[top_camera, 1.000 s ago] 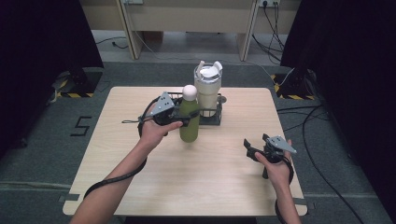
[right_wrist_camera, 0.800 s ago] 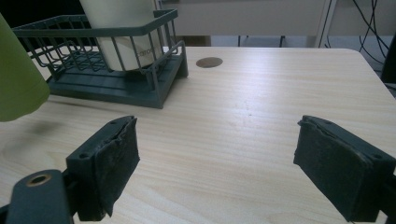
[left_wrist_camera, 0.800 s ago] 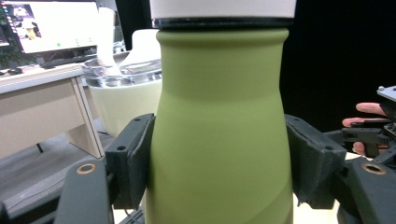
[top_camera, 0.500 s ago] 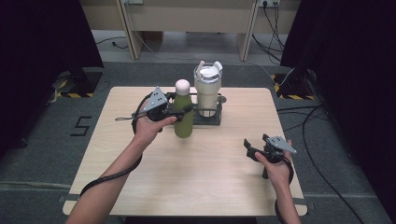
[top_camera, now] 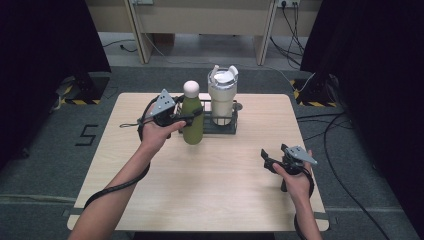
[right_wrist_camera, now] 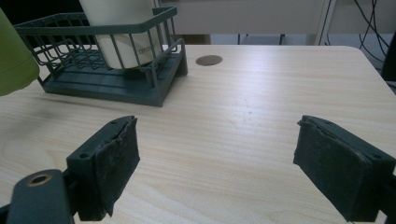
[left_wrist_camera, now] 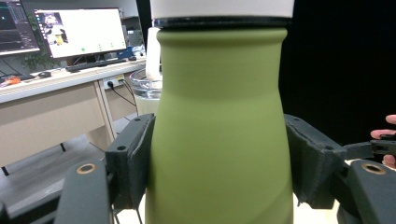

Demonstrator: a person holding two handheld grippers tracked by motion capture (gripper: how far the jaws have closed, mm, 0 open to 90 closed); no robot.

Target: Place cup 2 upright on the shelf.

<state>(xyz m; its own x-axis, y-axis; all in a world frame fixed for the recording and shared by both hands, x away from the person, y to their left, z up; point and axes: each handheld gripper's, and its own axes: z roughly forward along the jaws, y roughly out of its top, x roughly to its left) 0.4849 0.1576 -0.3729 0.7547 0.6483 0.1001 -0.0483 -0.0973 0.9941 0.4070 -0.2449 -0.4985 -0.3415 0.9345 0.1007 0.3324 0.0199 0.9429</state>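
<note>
The left gripper (top_camera: 186,118) has its two black jaws clamped on the waist of the matte olive-green metal bottle with the rounded white cap (top_camera: 192,114), the pads (left_wrist_camera: 133,161) pressed flat against both flanks, and it holds the bottle upright at the near left edge of the dark grey wire basket (top_camera: 227,126), its base seemingly just off the pale wooden table (top_camera: 200,190). I'd judge this the carrying step, with the bottle bound for the basket's free left compartment. The next move, as I see it, calls for lifting the base clear of the basket's near rail, then lowering it straight down without tilting. The tall cream tumbler with a white flip lid (top_camera: 222,97) already stands in the right compartment, just beside the bottle, and could be knocked if the bottle swings wide. The right gripper (top_camera: 266,161) waits well apart near the table's right edge, holding nothing, though its jaws stand apart over bare wood in its own view. A small brown round cap (right_wrist_camera: 208,60) sits in the tabletop behind the basket.
</note>
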